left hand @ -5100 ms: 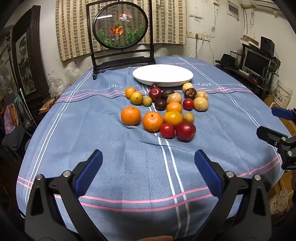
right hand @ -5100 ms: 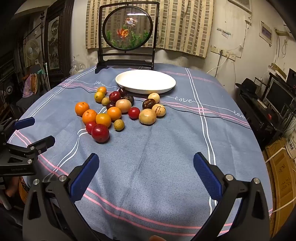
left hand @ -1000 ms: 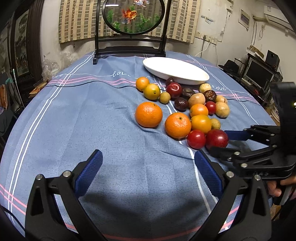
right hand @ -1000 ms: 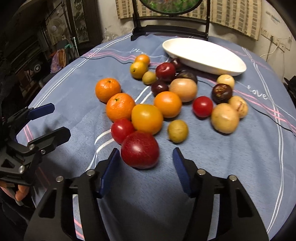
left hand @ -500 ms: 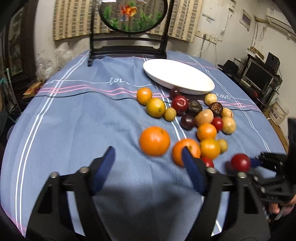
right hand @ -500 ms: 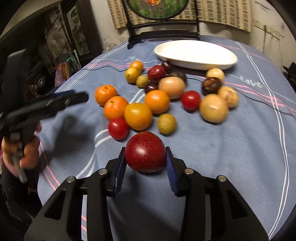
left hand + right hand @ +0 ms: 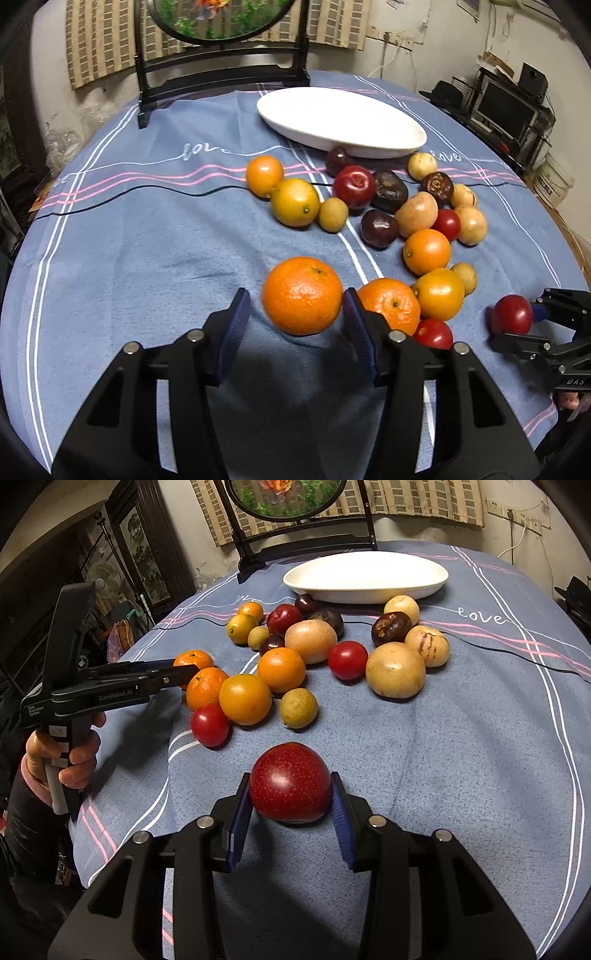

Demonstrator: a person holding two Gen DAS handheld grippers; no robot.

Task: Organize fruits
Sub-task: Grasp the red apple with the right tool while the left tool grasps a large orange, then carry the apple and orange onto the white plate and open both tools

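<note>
Fruit lies loose on a blue tablecloth in front of a white oval plate (image 7: pixel 340 118) (image 7: pixel 365 576). My left gripper (image 7: pixel 295 295) straddles a big orange (image 7: pixel 302 295) at the near left of the pile. Its jaws are closing: the right pad touches the peel and a small gap shows at the left pad. In the right wrist view the left gripper (image 7: pixel 186 667) reaches in from the left. My right gripper (image 7: pixel 290 775) is shut on a dark red speckled fruit (image 7: pixel 290 792) (image 7: pixel 511 314), held apart from the pile on its near side.
A second orange (image 7: pixel 389 302) and a small tomato (image 7: pixel 434 332) lie right beside my left gripper's right finger. Several oranges, dark plums and pale fruits crowd between there and the plate. A round fish panel on a black stand (image 7: pixel 221 74) stands behind.
My left gripper came forward to the big orange and its jaws narrowed around it. My right gripper shut on the dark red fruit, which now sits away from the pile.
</note>
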